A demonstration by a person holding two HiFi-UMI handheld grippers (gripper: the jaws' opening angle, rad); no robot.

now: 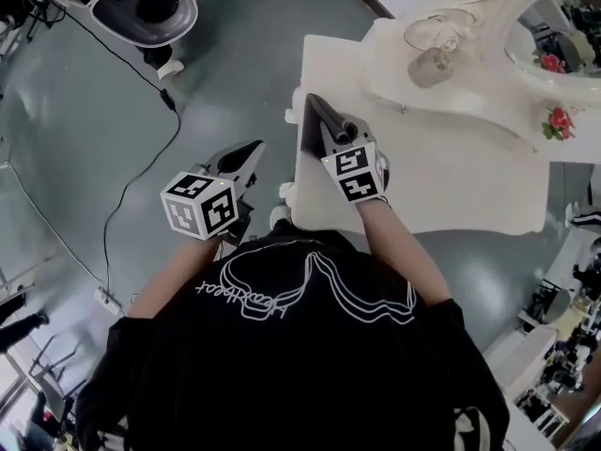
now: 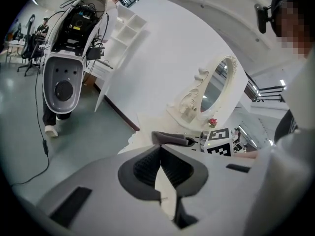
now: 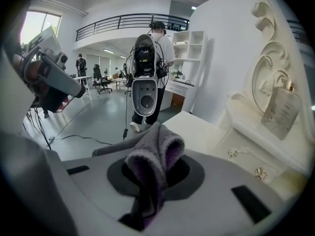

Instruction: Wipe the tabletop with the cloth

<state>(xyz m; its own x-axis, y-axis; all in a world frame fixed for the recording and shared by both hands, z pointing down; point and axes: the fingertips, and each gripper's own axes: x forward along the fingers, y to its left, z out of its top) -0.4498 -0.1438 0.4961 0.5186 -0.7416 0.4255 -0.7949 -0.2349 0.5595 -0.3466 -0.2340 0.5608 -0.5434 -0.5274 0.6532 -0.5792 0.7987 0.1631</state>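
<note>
A white dressing table [image 1: 451, 186] fills the right of the head view. My right gripper [image 1: 319, 122] hovers over the table's near left part, shut on a dark grey cloth [image 1: 329, 120]. In the right gripper view the folded cloth [image 3: 155, 154] bulges up out of the closed jaws [image 3: 152, 173], with the tabletop [image 3: 197, 127] beyond it. My left gripper [image 1: 250, 148] hangs over the grey floor, left of the table's edge, shut with nothing in it. The left gripper view shows its jaws [image 2: 161, 154] together, and the cloth [image 2: 170, 139] beyond them over the table's corner [image 2: 140, 132].
At the table's back stand an ornate mirror [image 1: 554, 26], a glass bottle [image 1: 430, 66] and red flowers [image 1: 561, 120]. A white machine [image 1: 141, 3] stands on the floor at upper left, with a black cable [image 1: 141, 186] trailing from it. A person [image 3: 160, 48] stands beyond it.
</note>
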